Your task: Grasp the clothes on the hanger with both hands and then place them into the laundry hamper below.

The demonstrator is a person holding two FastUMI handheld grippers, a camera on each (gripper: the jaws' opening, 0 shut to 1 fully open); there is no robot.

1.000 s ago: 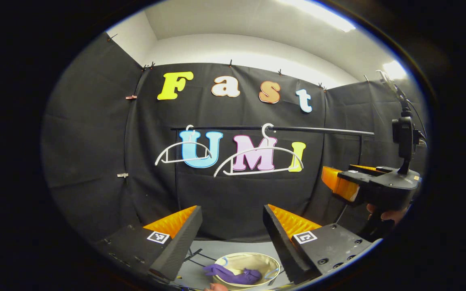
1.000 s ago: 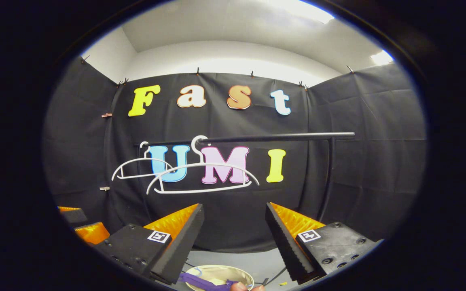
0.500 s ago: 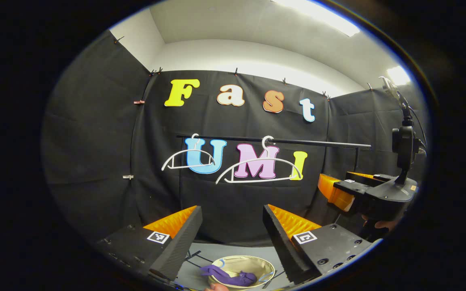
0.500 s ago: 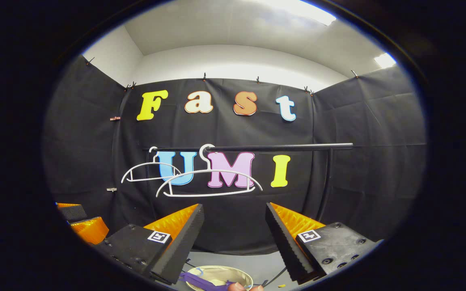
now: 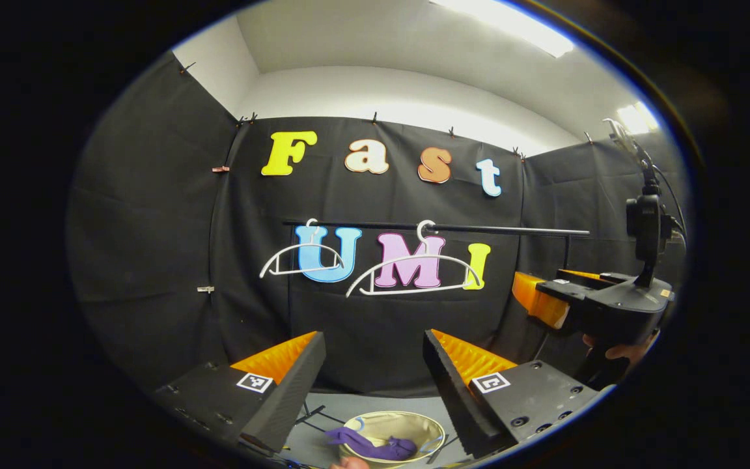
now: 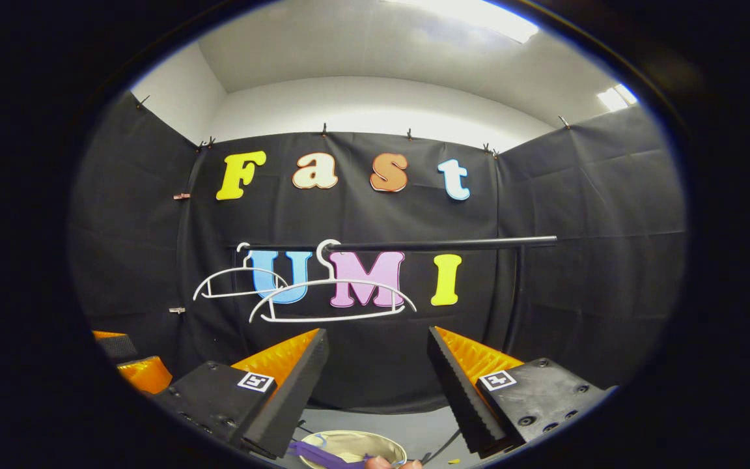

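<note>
Down at 6 o'clock, the purple clothes [image 5: 375, 447] already lie in the laundry hamper [image 5: 428, 428]. They look soft and light; grab a bunched fold. Left gripper [image 5: 374, 365] and right gripper [image 6: 378, 365] are wide, holding nothing.

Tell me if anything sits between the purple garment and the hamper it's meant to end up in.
Nothing visible does: the purple garment already lies in the hamper on the floor, draped over its near rim. Both white hangers hang bare, and both grippers are open.
</note>
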